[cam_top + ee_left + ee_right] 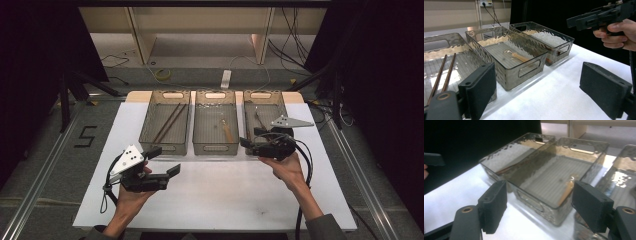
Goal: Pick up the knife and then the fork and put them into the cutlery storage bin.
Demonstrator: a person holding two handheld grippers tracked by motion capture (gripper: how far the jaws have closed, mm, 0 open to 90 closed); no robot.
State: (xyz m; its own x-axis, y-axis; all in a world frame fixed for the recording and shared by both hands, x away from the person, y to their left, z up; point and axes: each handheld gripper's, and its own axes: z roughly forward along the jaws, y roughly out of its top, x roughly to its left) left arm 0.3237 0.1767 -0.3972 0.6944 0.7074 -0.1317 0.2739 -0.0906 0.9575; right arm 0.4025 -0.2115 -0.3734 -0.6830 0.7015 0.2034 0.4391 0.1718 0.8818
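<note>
Past the released, empty right hand-held gripper (537, 207), the rippled clear plastic middle bin (584, 147) blurs a slim wooden spoon (566, 191), while the left hand-held gripper (536, 92) gapes empty.

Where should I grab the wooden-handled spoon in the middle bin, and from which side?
Probably by the wooden handle of the spoon, coming straight down from above. It lies flat on the floor of the middle bin, whose tall walls block a level approach. Set the jaws across the handle; its bowl end is clear and hard to see.

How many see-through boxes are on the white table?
3, side by side: the left clear plastic bin holds brown chopsticks, the middle bin a wooden-handled spoon, the right bin sits behind the right tongs.
</note>
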